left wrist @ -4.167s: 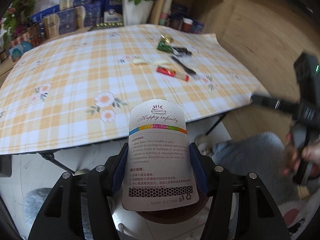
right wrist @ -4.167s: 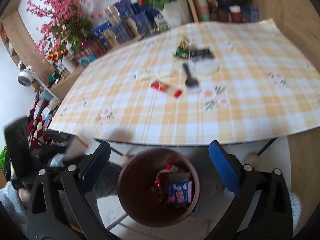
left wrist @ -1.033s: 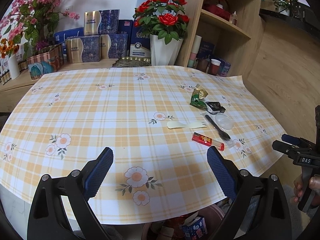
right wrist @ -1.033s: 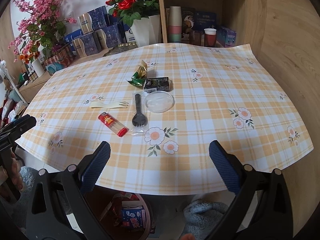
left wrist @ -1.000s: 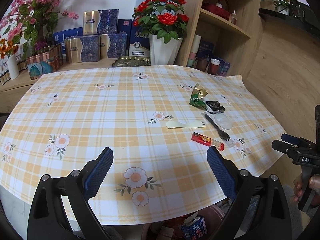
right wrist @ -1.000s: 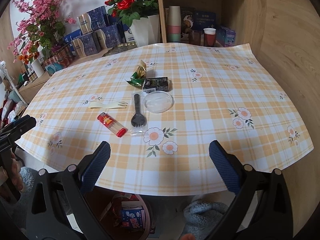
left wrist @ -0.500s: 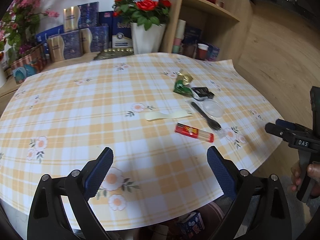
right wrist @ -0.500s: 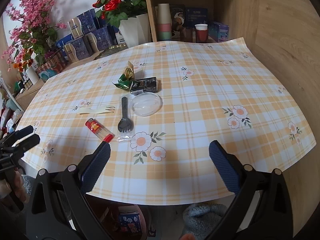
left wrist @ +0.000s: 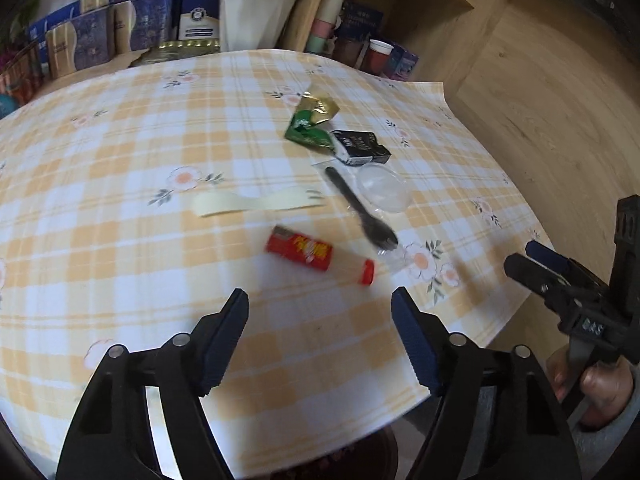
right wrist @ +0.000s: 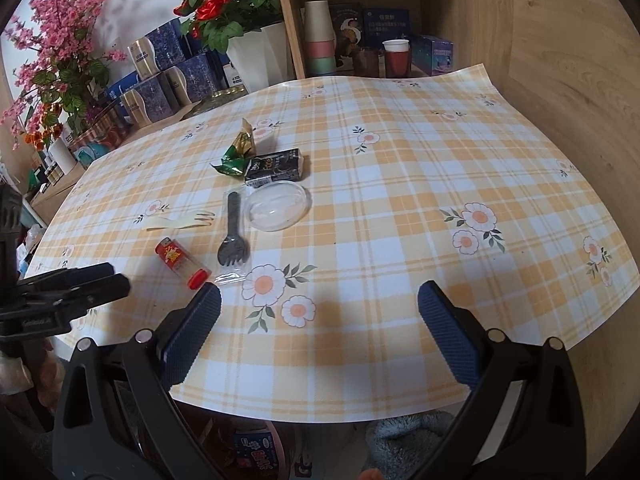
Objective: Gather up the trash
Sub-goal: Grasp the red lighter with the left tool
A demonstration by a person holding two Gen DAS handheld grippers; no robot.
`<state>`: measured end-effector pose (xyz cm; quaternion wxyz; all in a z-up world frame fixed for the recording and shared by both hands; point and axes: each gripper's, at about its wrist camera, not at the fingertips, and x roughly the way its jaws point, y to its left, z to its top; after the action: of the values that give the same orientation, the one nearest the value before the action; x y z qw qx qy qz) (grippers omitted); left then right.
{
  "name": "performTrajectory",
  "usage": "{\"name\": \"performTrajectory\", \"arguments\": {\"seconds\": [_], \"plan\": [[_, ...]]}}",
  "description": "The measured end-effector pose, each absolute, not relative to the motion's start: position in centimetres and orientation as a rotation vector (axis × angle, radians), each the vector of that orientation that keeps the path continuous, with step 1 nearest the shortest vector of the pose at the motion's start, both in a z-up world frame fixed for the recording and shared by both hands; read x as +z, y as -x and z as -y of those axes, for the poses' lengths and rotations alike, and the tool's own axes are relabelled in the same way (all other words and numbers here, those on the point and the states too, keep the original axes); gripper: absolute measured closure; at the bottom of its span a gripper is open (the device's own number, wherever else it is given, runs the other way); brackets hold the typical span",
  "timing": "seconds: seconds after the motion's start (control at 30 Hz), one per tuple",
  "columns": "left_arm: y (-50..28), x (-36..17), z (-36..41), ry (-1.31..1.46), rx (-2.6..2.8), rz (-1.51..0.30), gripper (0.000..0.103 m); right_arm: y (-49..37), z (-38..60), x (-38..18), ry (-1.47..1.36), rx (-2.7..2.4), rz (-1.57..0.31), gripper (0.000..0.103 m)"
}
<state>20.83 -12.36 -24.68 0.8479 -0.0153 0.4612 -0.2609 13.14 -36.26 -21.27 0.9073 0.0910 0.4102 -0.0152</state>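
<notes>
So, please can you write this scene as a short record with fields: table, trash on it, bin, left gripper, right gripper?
table: checked cloth with flowers
trash on it: red tube, black fork, pale fork, clear lid, black box, green wrapper
bin: under the table's near edge, blue packet inside
left gripper: empty, jaws closing, just short of the red tube
right gripper: open, empty

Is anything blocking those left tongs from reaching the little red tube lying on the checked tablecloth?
Nothing visible is. The left tongs hang just short of the red-labelled clear tube with a red cap, jaws closing with nothing between them, and only bare yellow checked tablecloth lies between. The black plastic fork and cream plastic fork lie beyond it.
</notes>
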Motion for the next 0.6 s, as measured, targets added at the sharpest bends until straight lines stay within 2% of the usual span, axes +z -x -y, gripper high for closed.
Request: {"name": "performTrajectory", "arguments": {"seconds": [0.03,0.1,0.13,0.17,0.53,0.6], "plan": [[-21.0,-24.7,12.9,0.01,-0.558,-0.962,0.031,-13.2,36.5,-21.4,-0.194,-0.033,-0.846,0.006],[-21.4,-25.1,14.4,-0.073,-0.601,-0.95,0.02,-13.3,36.9,-21.5,-0.202,-0.036,-0.843,0.006],[-21.6,-25.2,14.8,-0.104,-0.61,-0.945,0.01,-13.3,37.1,-21.5,-0.206,-0.037,-0.842,0.006],[-21.7,-25.3,15.3,-0.144,-0.612,-0.93,0.008,-13.3,37.3,-21.6,-0.211,-0.038,-0.84,0.006],[-25.2,-28.3,17.4,-0.282,-0.566,-1.004,0.008,-13.8,38.5,-22.8,-0.231,-0.036,-0.868,0.006],[-25.3,-28.3,17.5,-0.293,-0.563,-1.003,0.01,-14.0,38.3,-22.9,-0.23,-0.019,-0.876,0.006]]}}
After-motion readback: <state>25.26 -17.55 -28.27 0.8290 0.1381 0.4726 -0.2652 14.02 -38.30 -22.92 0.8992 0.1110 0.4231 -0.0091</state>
